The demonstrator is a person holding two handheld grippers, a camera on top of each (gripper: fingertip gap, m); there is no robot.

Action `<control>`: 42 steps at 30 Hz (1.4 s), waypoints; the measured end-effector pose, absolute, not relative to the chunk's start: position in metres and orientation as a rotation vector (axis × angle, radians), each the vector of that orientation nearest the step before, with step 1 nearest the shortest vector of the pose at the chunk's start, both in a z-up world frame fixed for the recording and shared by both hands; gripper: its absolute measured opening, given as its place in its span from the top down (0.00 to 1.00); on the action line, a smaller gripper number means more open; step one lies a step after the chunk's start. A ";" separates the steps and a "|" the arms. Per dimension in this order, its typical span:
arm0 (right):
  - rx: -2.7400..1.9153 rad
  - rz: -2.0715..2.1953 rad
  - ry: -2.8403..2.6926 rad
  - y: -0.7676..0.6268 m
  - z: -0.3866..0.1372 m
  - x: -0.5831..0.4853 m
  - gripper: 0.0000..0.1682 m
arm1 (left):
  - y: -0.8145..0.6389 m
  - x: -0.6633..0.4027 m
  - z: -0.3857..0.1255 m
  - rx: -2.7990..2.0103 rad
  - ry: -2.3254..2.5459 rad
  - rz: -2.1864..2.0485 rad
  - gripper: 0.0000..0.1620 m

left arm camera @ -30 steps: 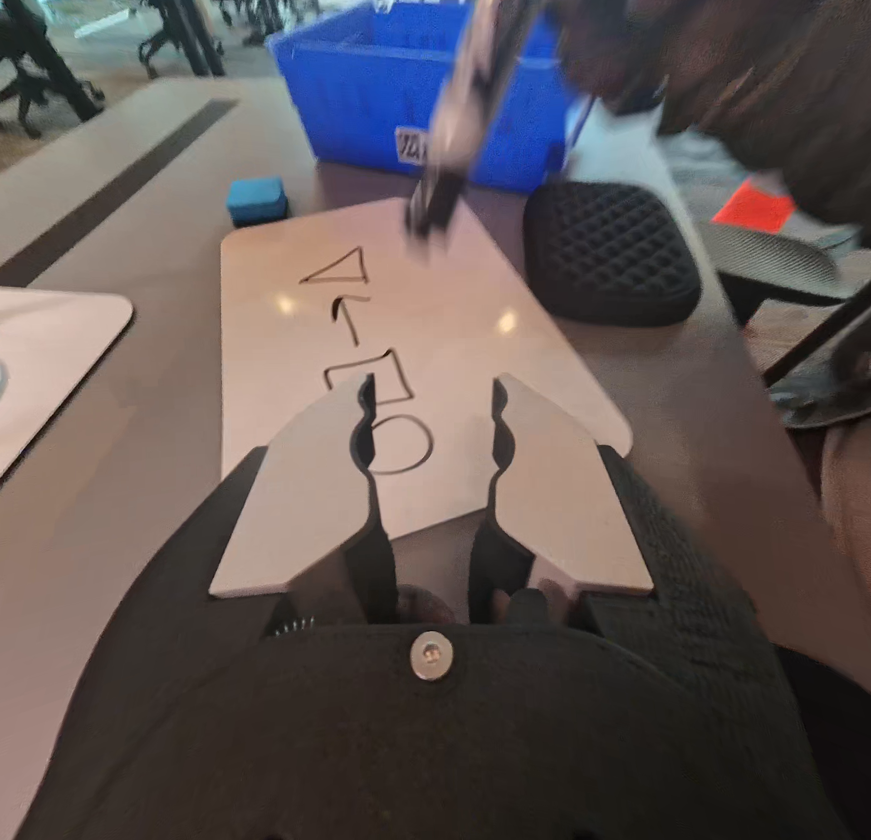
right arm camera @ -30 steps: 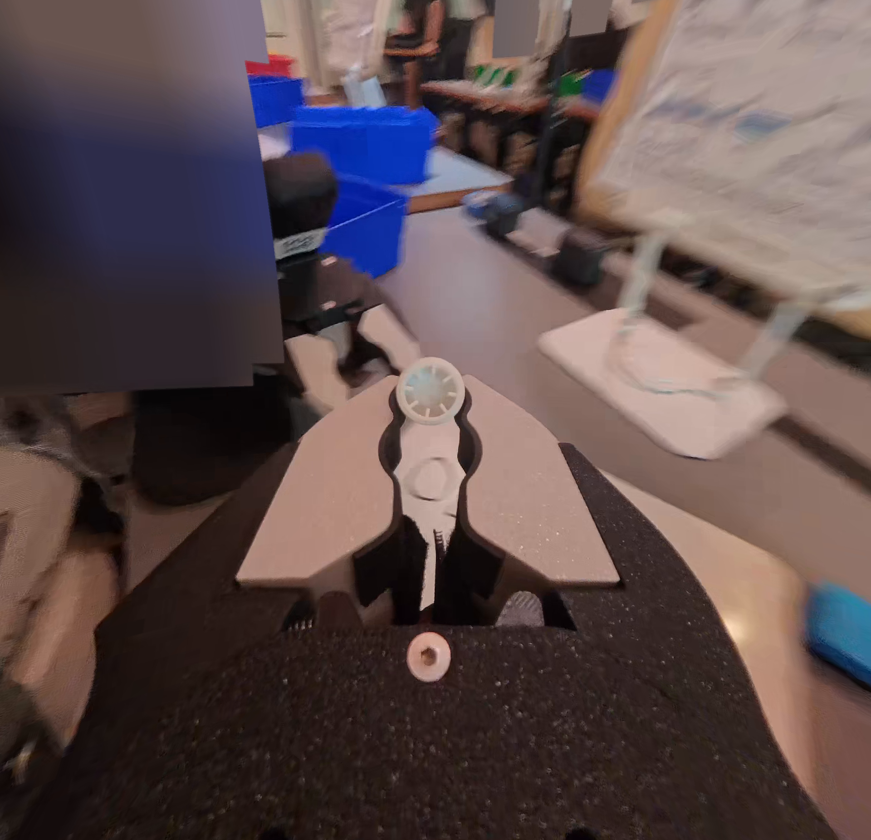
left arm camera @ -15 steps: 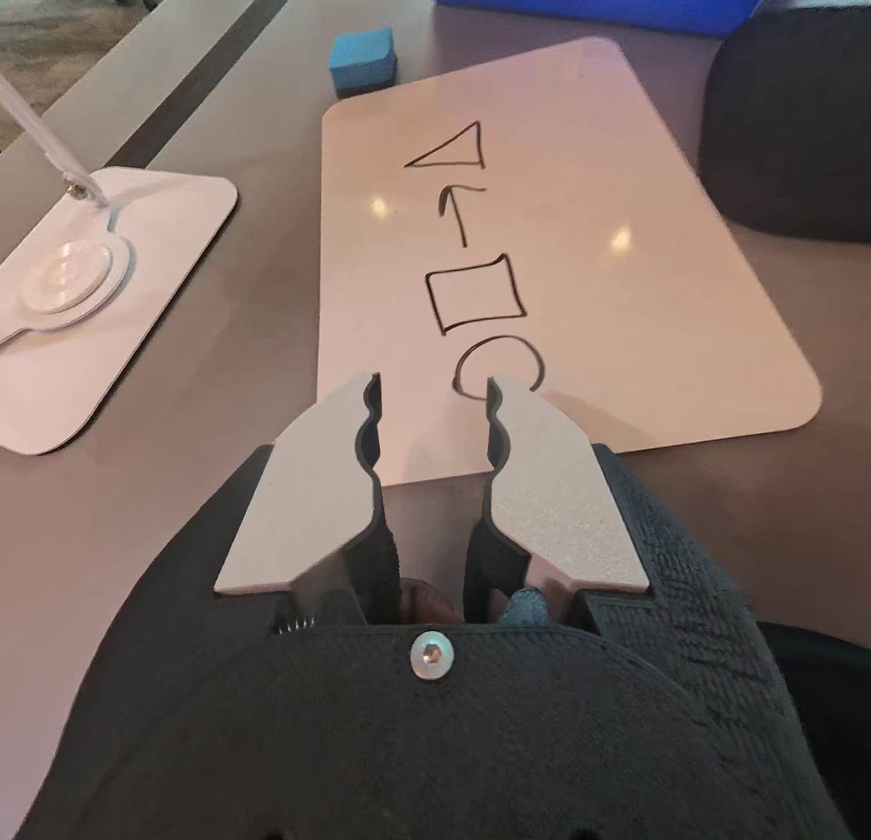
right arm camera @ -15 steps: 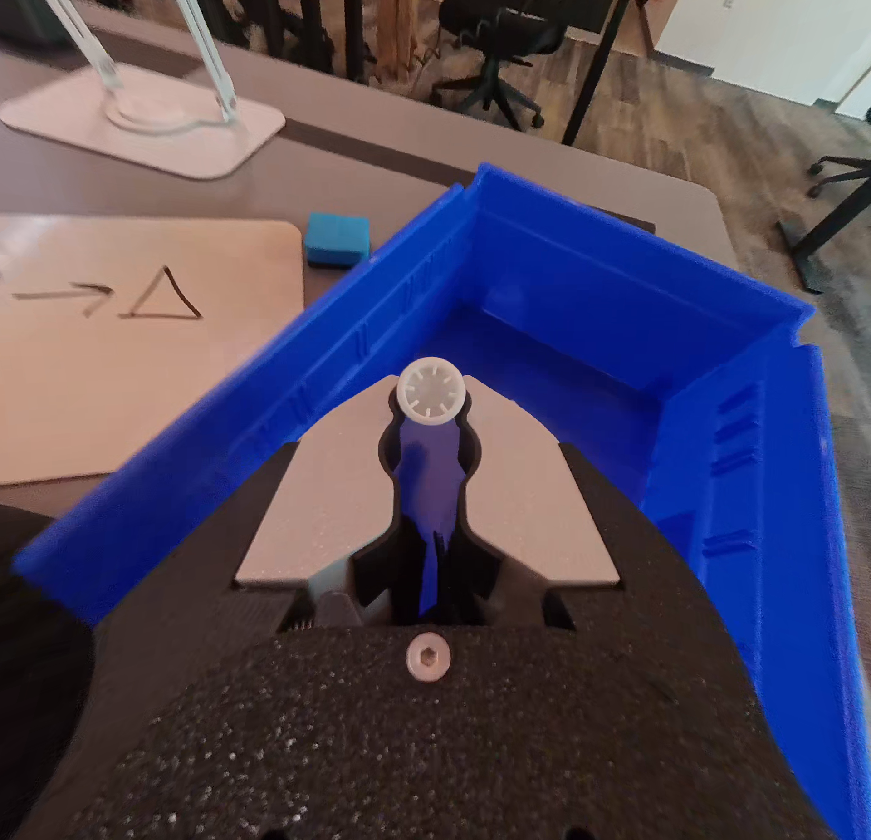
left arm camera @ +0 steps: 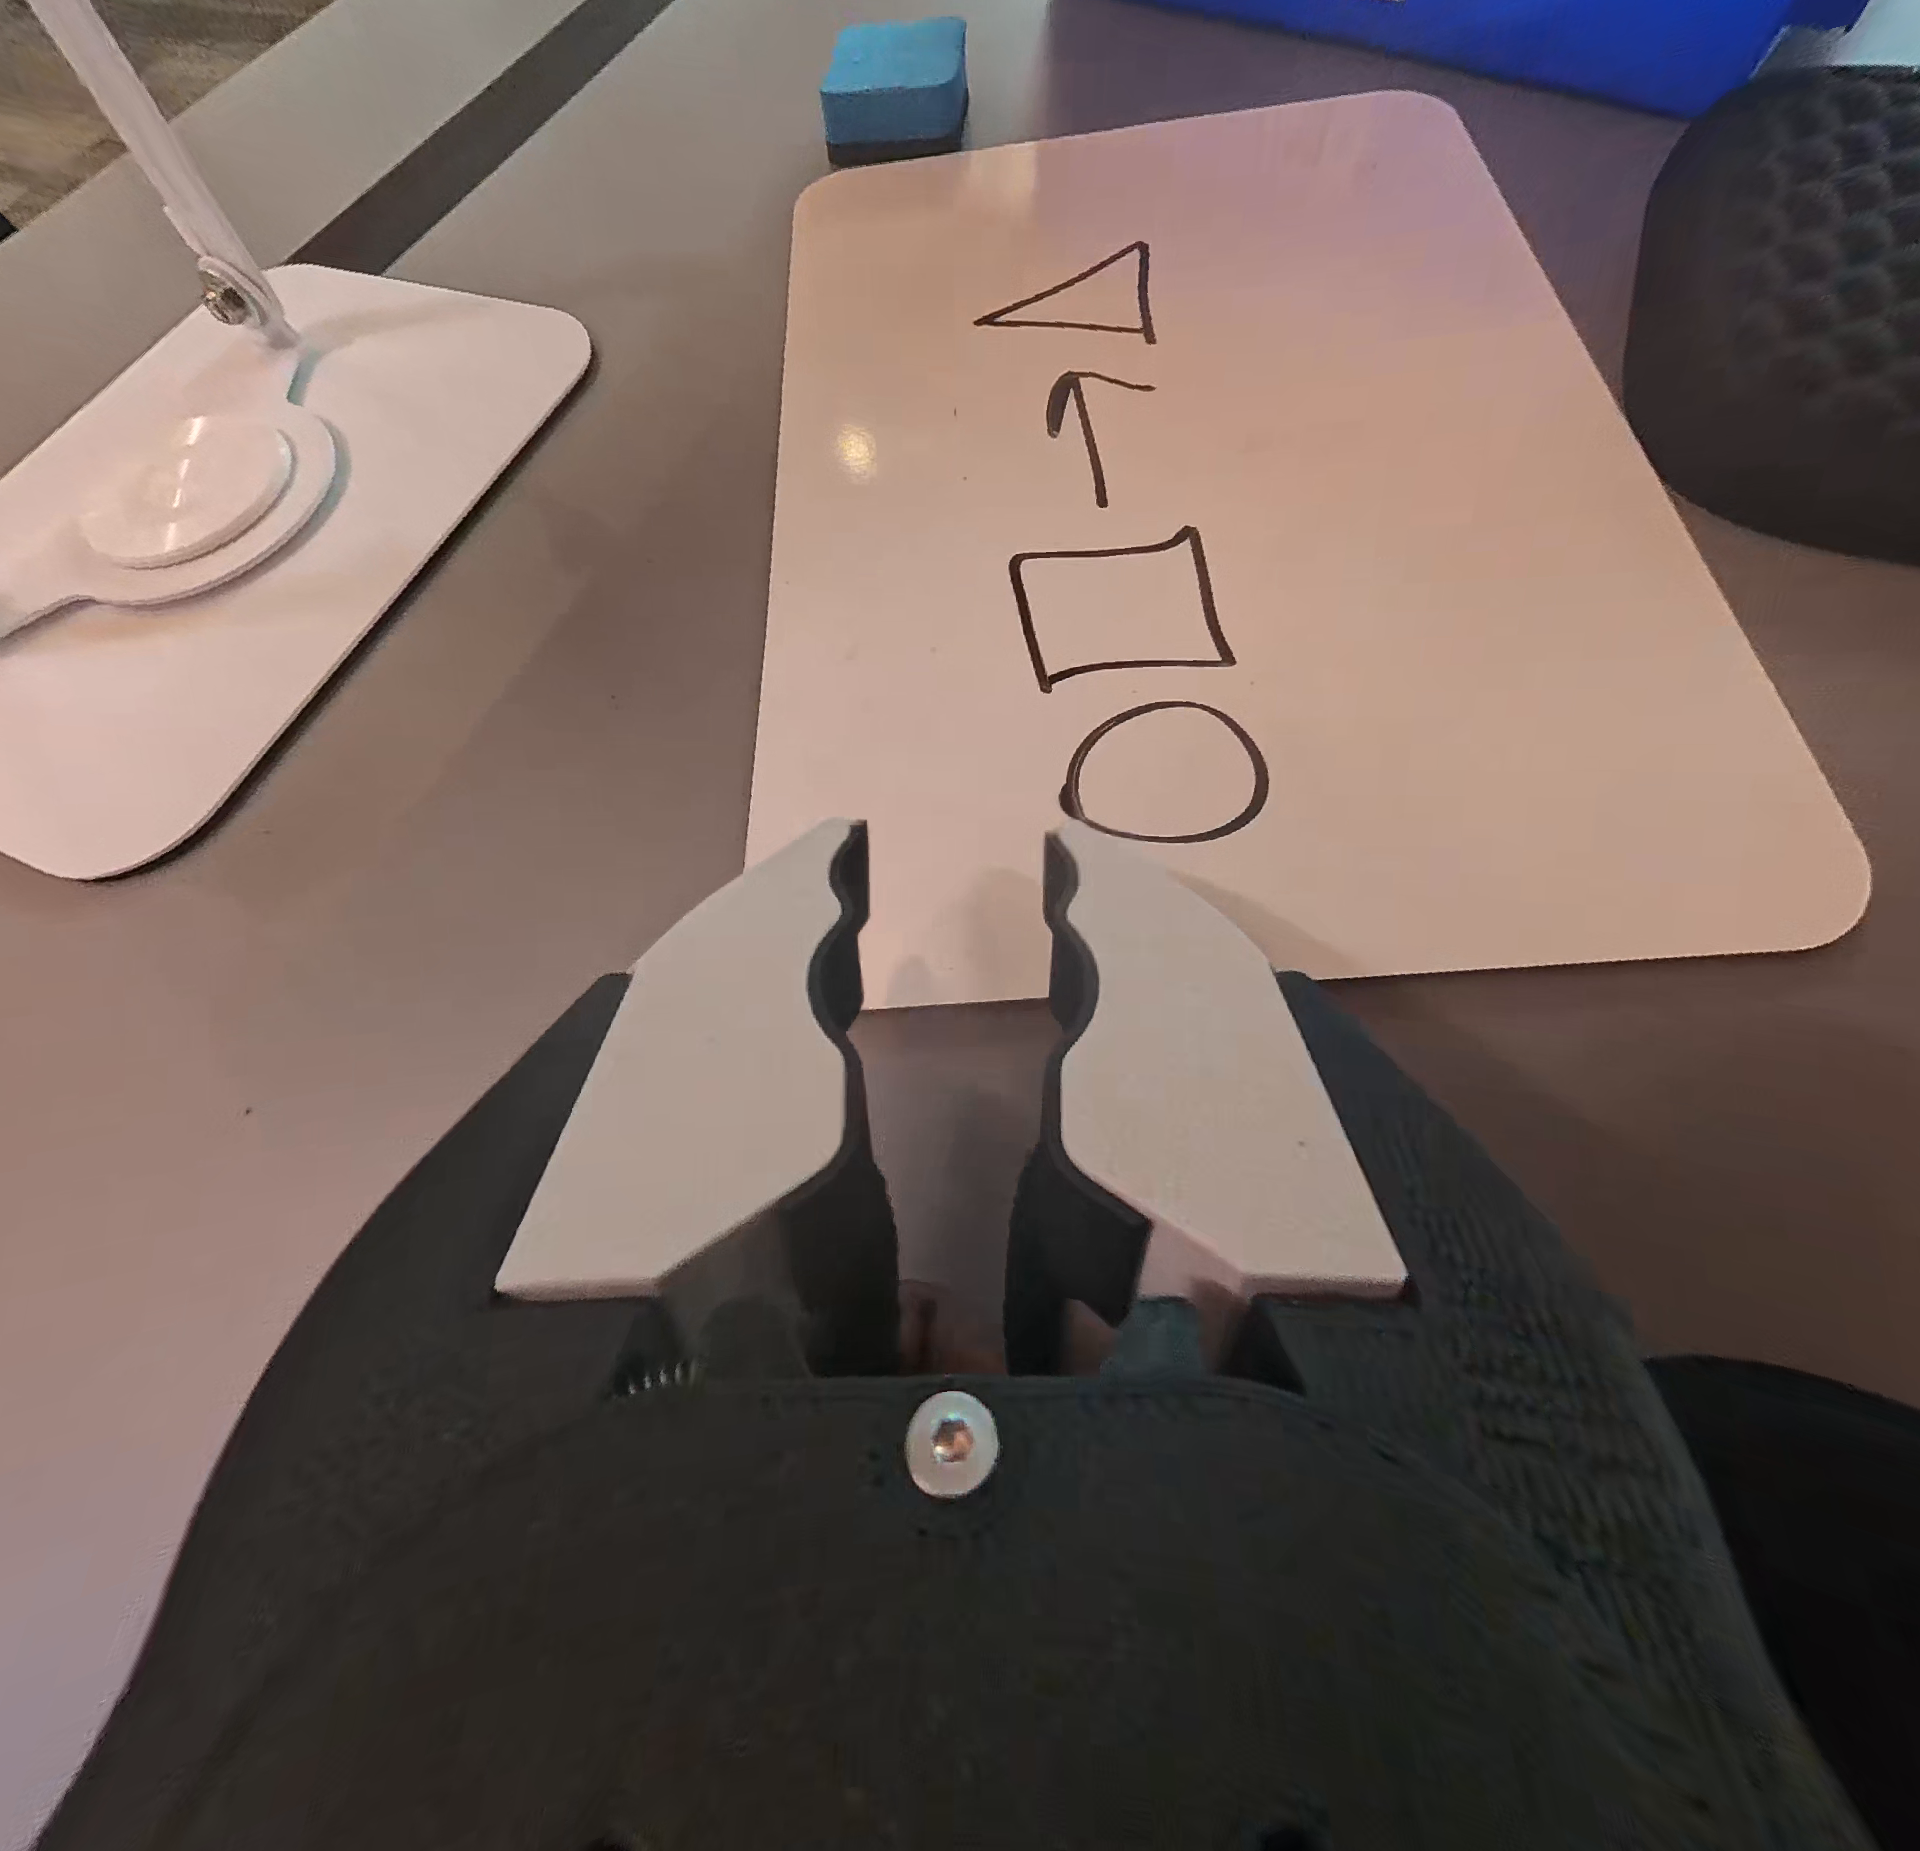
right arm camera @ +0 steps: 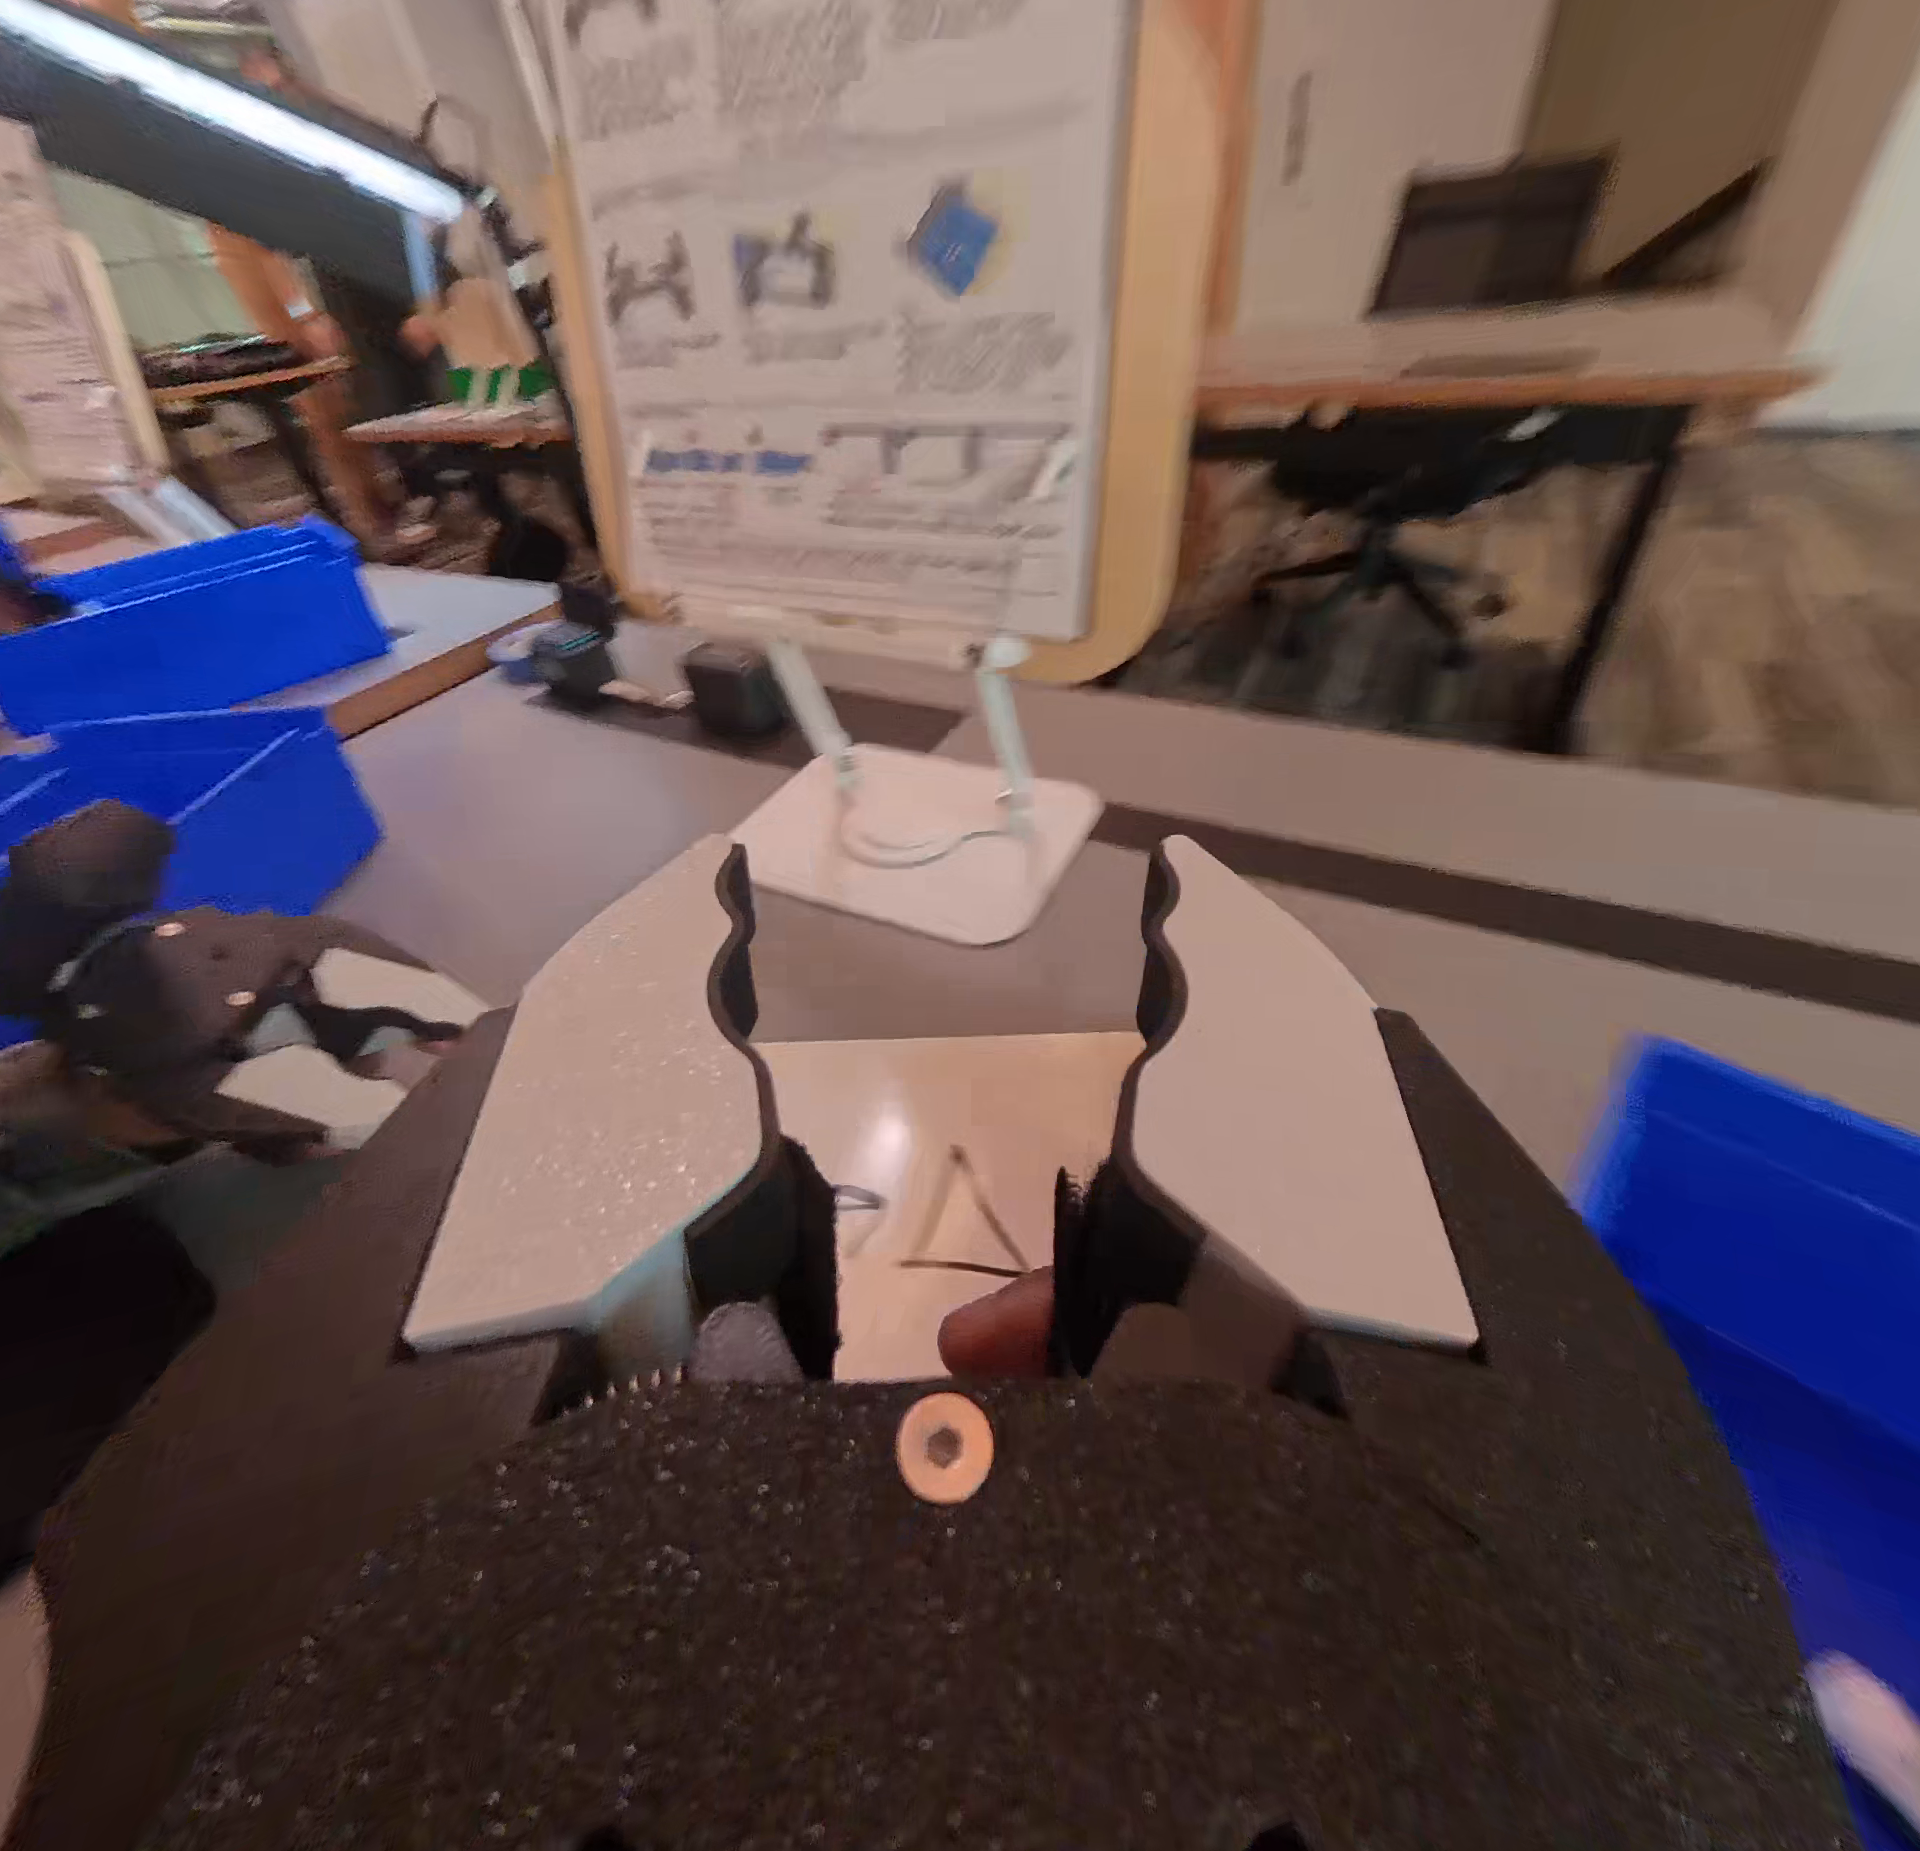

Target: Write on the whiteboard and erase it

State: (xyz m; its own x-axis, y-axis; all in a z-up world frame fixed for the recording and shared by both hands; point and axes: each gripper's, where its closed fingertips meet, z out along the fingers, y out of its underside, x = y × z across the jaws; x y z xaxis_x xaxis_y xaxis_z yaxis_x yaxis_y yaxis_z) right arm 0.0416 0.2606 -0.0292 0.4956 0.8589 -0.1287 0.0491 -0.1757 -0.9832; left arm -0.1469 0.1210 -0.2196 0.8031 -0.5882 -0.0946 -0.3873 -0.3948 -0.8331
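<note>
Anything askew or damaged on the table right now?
Nothing stands out. The whiteboard lies flat and intact with its drawn shapes crisp, the blue eraser sits upright just past its far corner, and both the left gripper and right gripper are open and empty.

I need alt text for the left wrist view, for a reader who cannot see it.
A whiteboard lies flat on a grey table, with a triangle, an arrow, a square and a circle drawn in black. The open, empty left tongs hover over its near edge. A blue eraser sits just past the far edge, near a blue bin.
</note>
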 end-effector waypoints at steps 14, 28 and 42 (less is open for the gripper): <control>-2.344 0.411 -1.125 0.397 -0.237 0.015 0.56 | 0.118 -0.148 -0.224 -2.040 0.671 -0.391 0.83; -1.815 0.705 -1.883 0.174 -0.212 -0.066 0.67 | 0.111 -0.138 -0.242 -2.123 0.804 -0.394 0.78; -1.787 0.585 -2.014 0.141 -0.231 -0.072 0.73 | 0.108 -0.136 -0.250 -2.161 0.844 -0.389 0.86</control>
